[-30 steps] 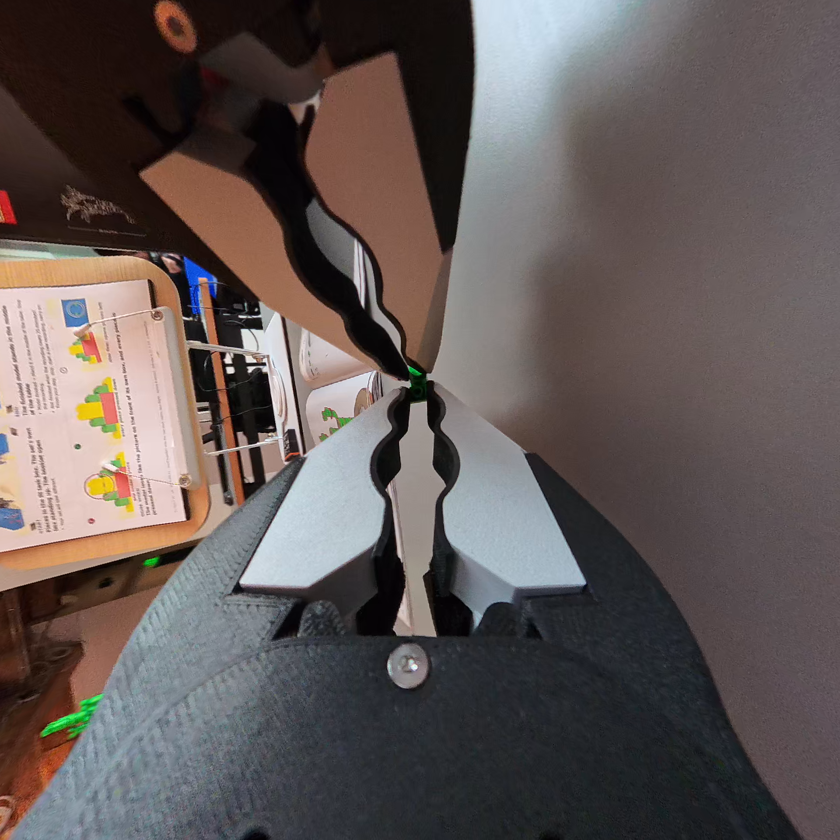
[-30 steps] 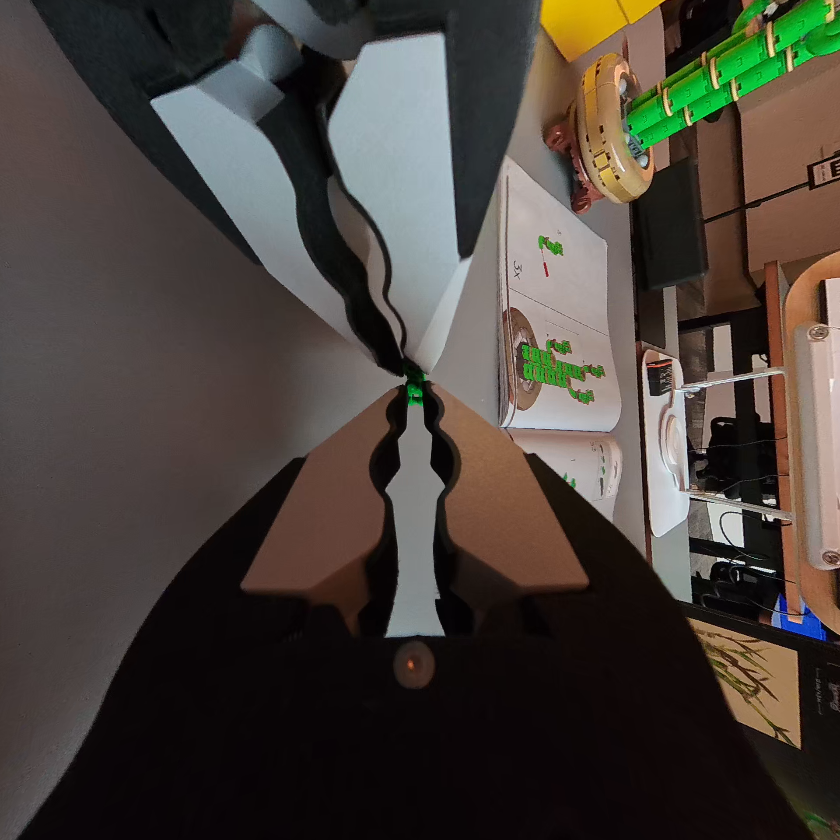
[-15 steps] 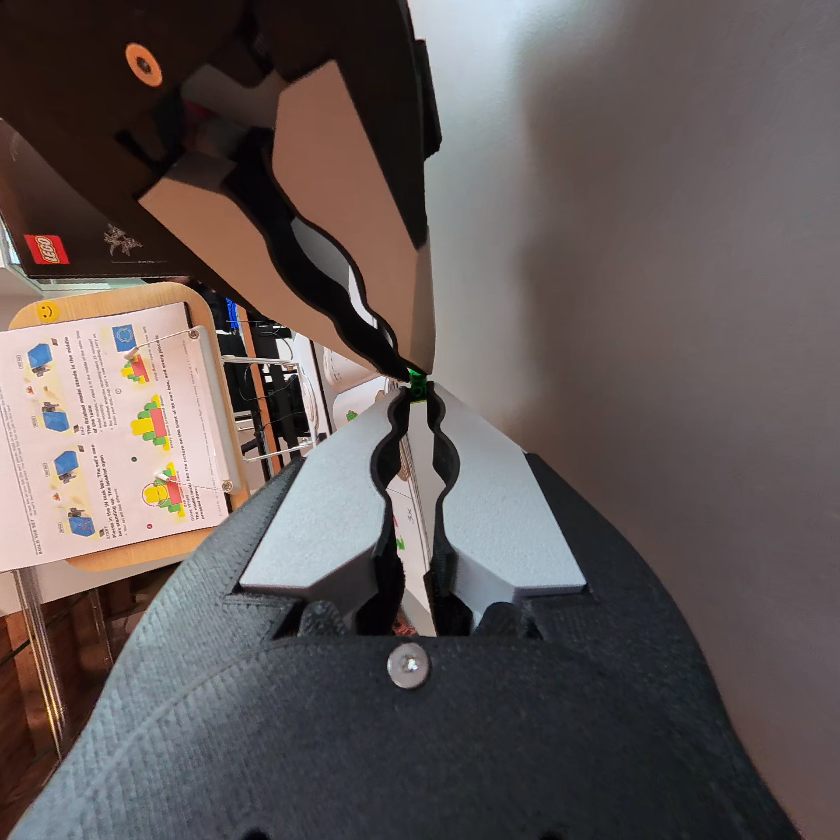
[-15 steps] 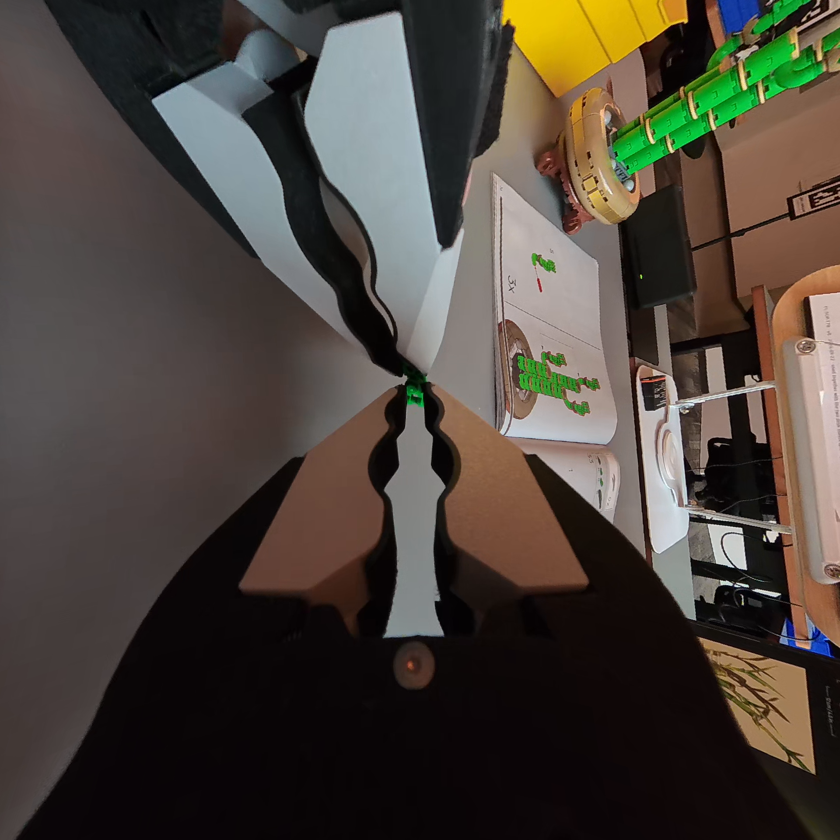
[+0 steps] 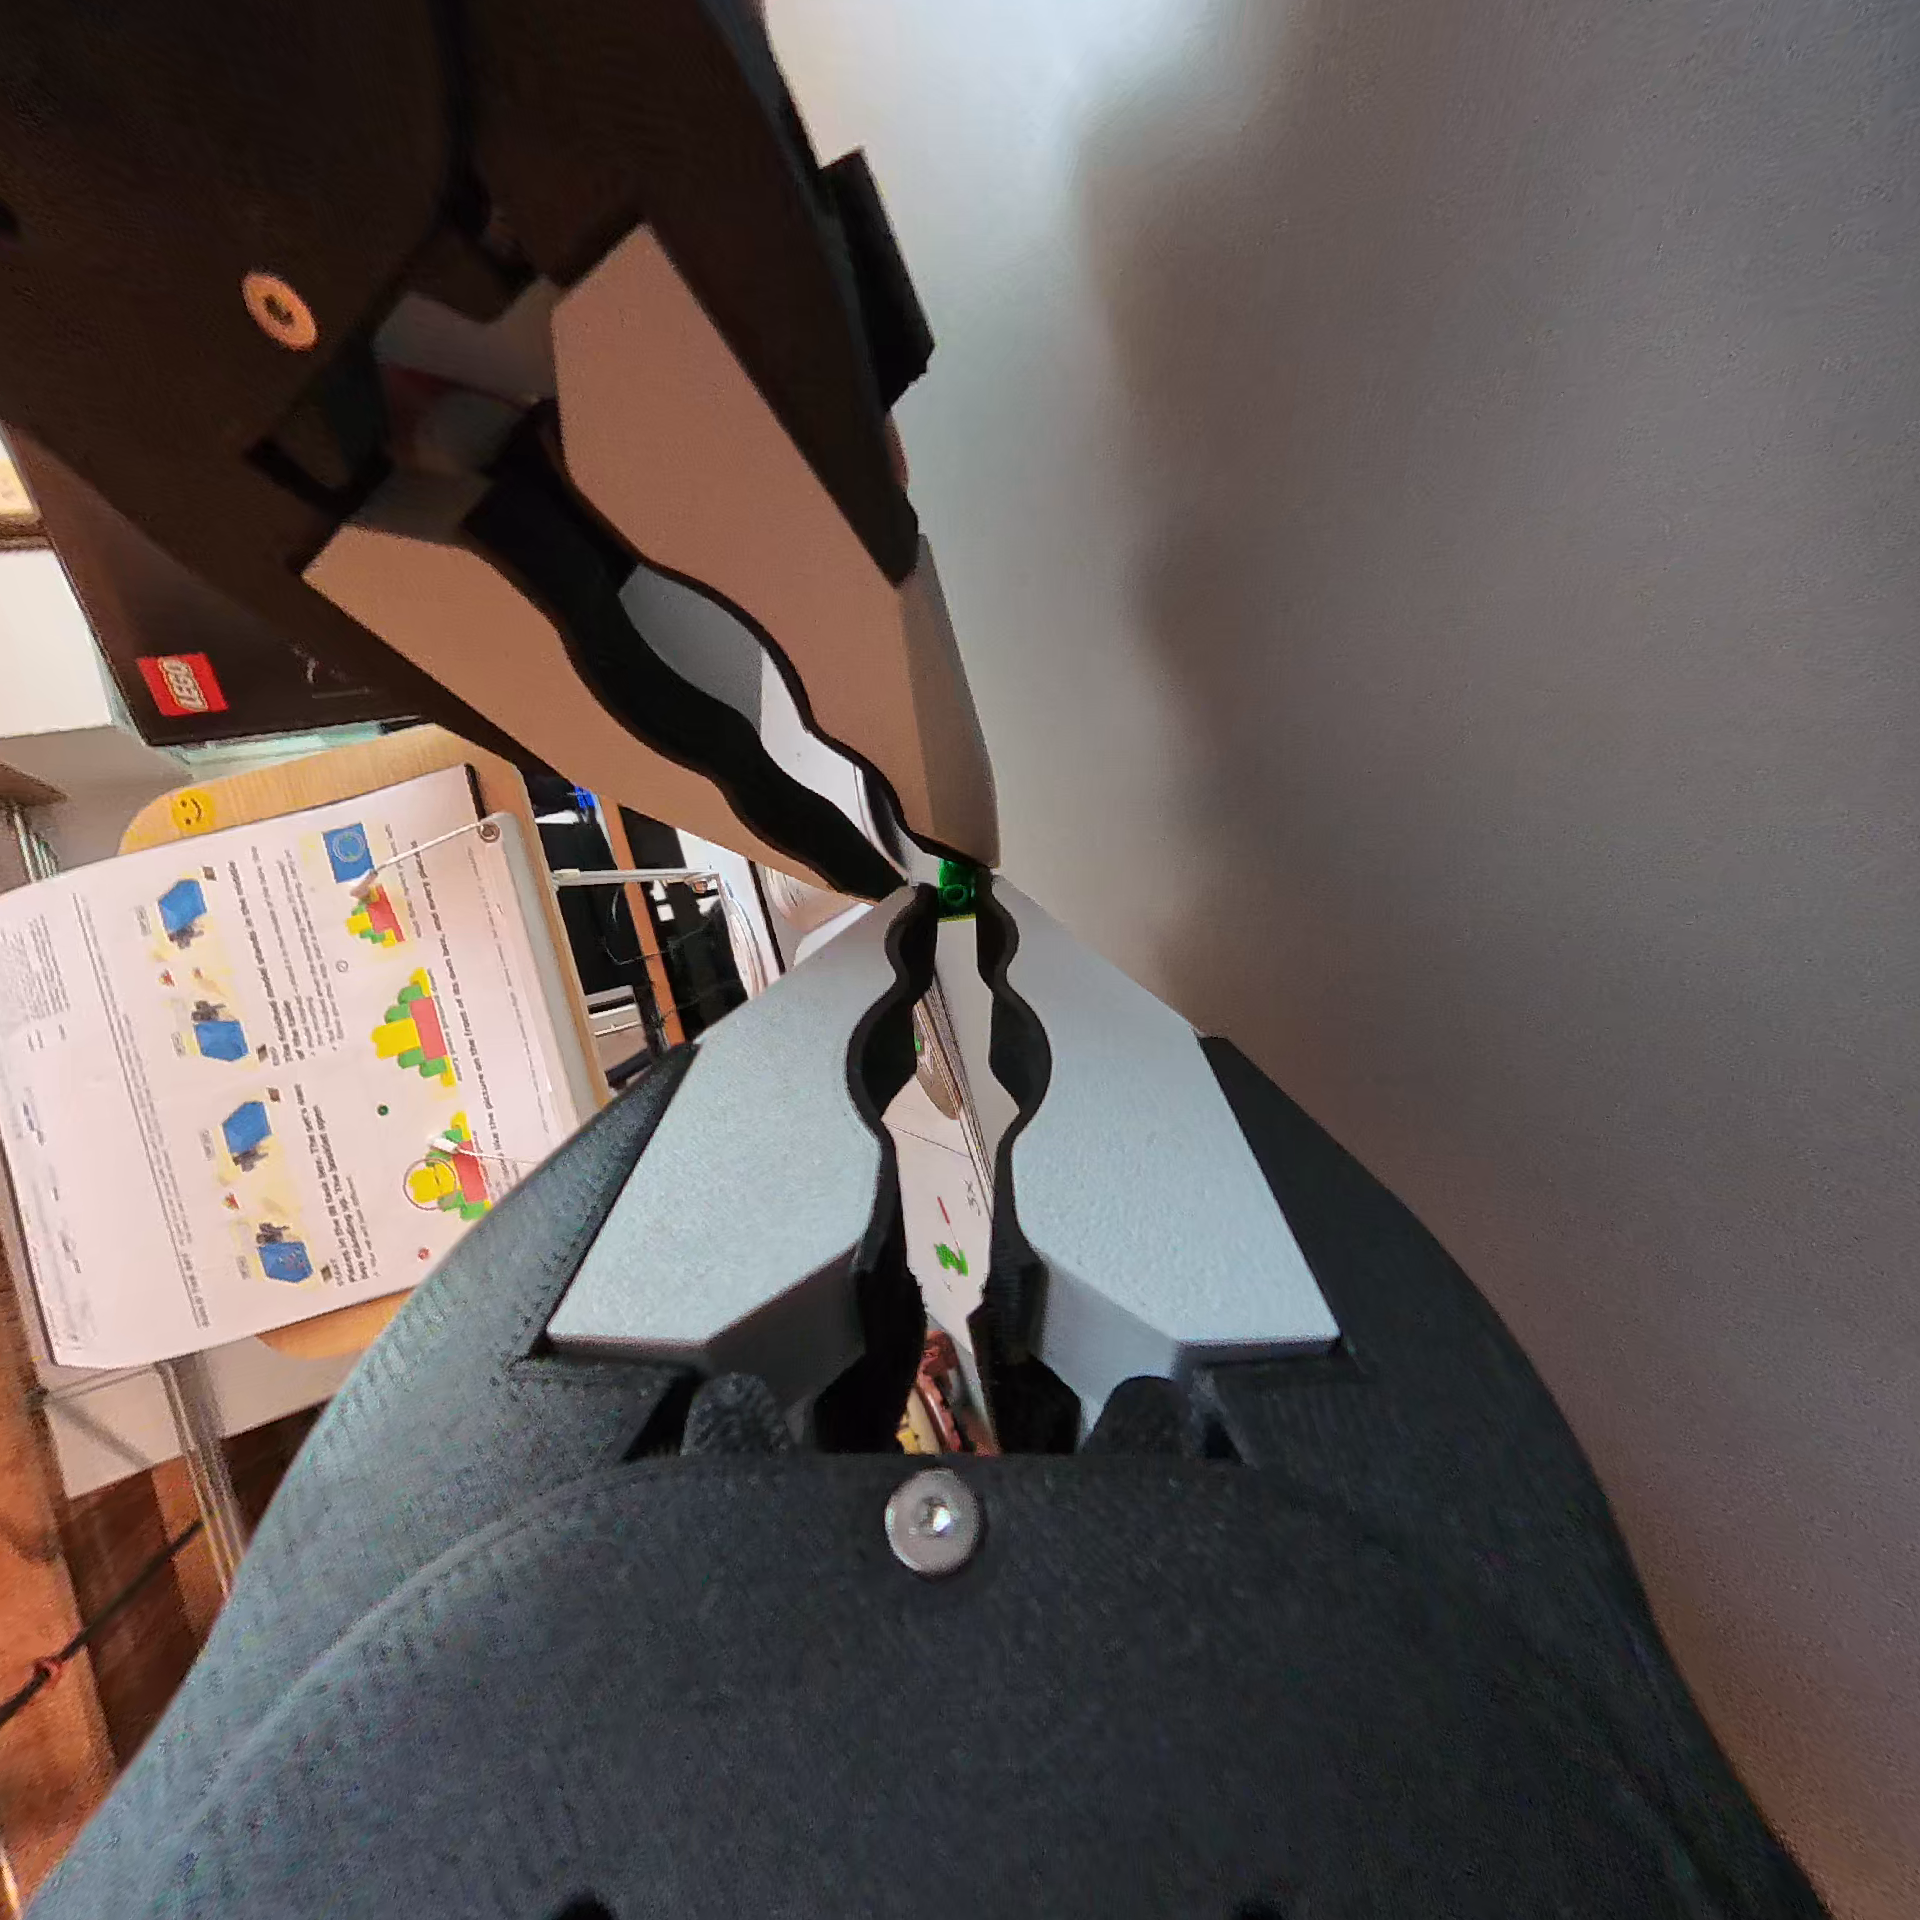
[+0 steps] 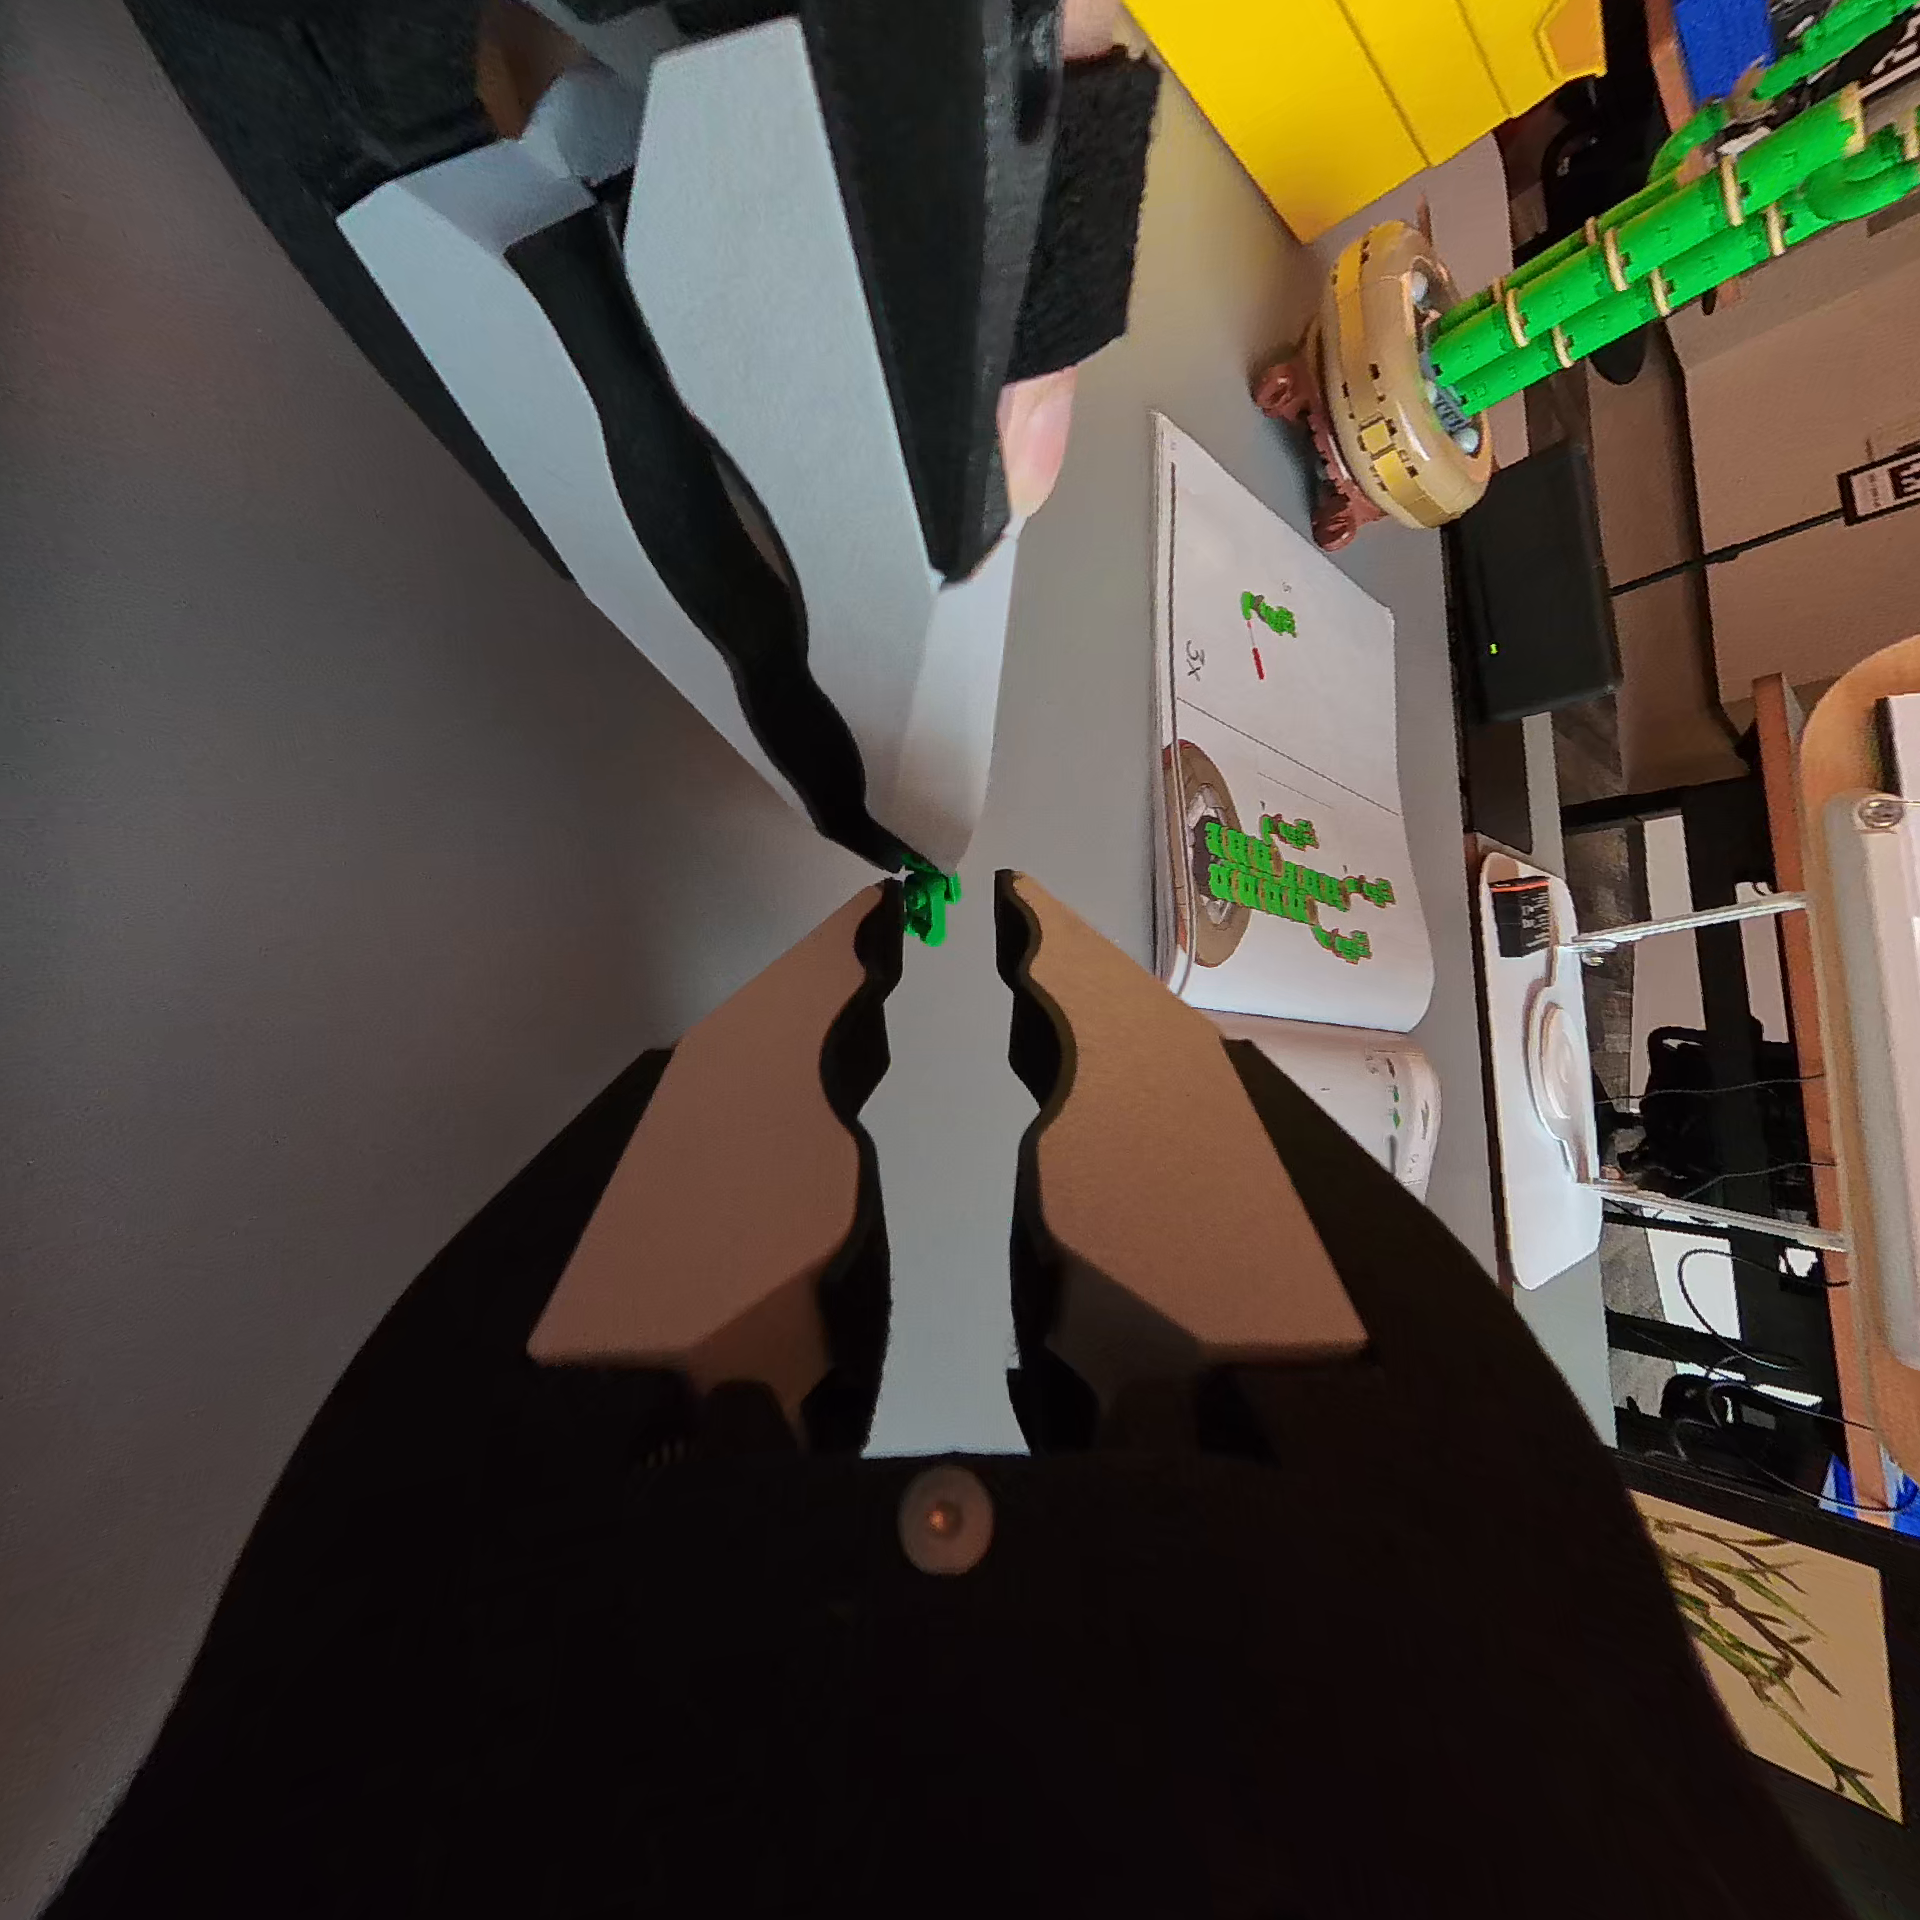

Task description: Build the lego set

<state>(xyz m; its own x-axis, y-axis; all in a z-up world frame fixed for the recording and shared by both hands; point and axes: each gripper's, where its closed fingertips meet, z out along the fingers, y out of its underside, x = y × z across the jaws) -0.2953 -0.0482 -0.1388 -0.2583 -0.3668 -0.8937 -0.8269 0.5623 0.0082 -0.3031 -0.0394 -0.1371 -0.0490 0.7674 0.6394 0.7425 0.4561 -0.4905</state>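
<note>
Lego piece (image 6: pixel 928 906) sits between both tools' tips; instruction booklet (image 6: pixel 1288 790) lies right, on the table (image 6: pixel 1081 644)

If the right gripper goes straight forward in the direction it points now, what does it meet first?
The right gripper, jaws open, would probably first meet the small green lego piece beside its left fingertip, then the tips of the left gripper pinching that piece. Depth is hard to judge; they look nearly touching.

**Tight at the tips, open table beside**

The left gripper (image 6: pixel 914 847) and right gripper (image 6: pixel 945 894) meet tip to tip around the green piece (image 6: pixel 928 906), blocking each other. The grey table (image 6: pixel 312 831) lies bare alongside; the open booklet (image 6: pixel 1288 790) and the plant model (image 6: pixel 1475 322) crowd the far side.
</note>
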